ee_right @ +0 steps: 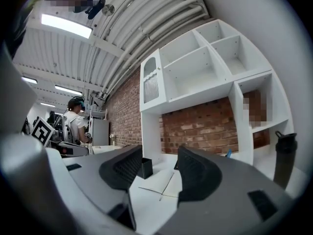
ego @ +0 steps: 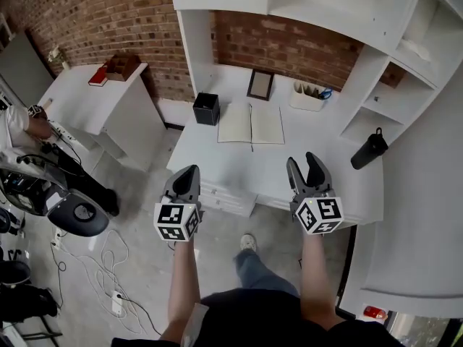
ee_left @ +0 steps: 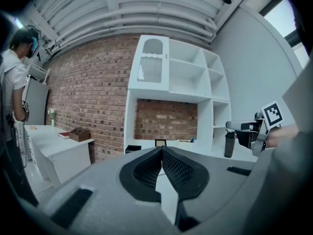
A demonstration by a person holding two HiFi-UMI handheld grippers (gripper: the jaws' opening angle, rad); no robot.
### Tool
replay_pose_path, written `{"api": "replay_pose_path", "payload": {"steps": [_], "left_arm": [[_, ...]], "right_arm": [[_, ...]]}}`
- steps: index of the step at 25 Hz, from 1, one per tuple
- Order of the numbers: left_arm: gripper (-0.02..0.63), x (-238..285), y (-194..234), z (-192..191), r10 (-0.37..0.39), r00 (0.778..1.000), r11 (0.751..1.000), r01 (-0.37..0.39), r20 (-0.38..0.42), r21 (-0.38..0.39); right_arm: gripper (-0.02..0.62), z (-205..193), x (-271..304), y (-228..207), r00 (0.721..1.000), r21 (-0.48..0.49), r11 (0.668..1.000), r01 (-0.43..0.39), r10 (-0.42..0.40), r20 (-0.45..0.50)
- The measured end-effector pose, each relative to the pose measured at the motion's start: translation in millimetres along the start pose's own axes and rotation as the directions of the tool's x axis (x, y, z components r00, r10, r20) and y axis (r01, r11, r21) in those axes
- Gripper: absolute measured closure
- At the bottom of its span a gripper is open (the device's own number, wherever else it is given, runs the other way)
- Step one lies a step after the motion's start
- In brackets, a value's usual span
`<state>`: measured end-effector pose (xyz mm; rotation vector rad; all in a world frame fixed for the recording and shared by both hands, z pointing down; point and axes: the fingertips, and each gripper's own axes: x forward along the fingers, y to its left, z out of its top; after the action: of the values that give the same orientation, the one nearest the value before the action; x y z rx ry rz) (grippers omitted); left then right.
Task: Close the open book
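Note:
An open book with cream pages lies flat on the white desk, a ribbon marker hanging from its spine. The right gripper view shows the book low between the jaws, some way ahead. My left gripper hovers at the desk's near left edge, jaws shut with nothing between them. My right gripper hangs over the desk's near right part, jaws open and empty. Both grippers are well short of the book.
Behind the book stand a black cube box, a small picture frame and a white pen tray. A black bottle sits on the right. White shelves rise above. A person works at the far left beside a side table.

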<state>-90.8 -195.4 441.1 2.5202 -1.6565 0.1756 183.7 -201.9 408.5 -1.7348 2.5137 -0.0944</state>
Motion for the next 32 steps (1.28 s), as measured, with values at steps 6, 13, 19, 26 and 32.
{"api": "replay_pose_path", "payload": {"steps": [6, 13, 19, 26, 32], "left_arm": [[0.597, 60.7, 17.7, 4.5, 0.049, 0.999, 0.999, -0.05, -0.018, -0.018], [0.597, 83.8, 30.8, 7.1, 0.093, 0.995, 0.996, -0.093, -0.027, -0.012], [0.597, 103.9, 43.1, -2.6, 0.083, 0.995, 0.996, -0.084, -0.055, -0.027], [0.597, 122.6, 51.8, -9.0, 0.07, 0.996, 0.996, -0.073, -0.059, -0.053], [0.597, 119.3, 64.4, -19.8, 0.097, 0.993, 0.99, -0.103, -0.067, -0.097]], "right_arm": [[0.388, -12.3, 72.8, -30.3, 0.997, 0.009, 0.998, -0.057, 0.058, -0.041], [0.388, -28.1, 115.2, -43.1, 0.993, 0.033, 0.995, -0.099, 0.101, -0.069], [0.388, -43.4, 135.4, -44.5, 0.989, 0.046, 0.994, -0.096, 0.101, -0.104], [0.388, -66.3, 165.2, -40.5, 0.971, -0.055, 0.989, -0.14, 0.126, -0.204], [0.388, -97.5, 206.5, -19.7, 0.901, -0.25, 0.917, -0.309, 0.199, -0.385]]}}
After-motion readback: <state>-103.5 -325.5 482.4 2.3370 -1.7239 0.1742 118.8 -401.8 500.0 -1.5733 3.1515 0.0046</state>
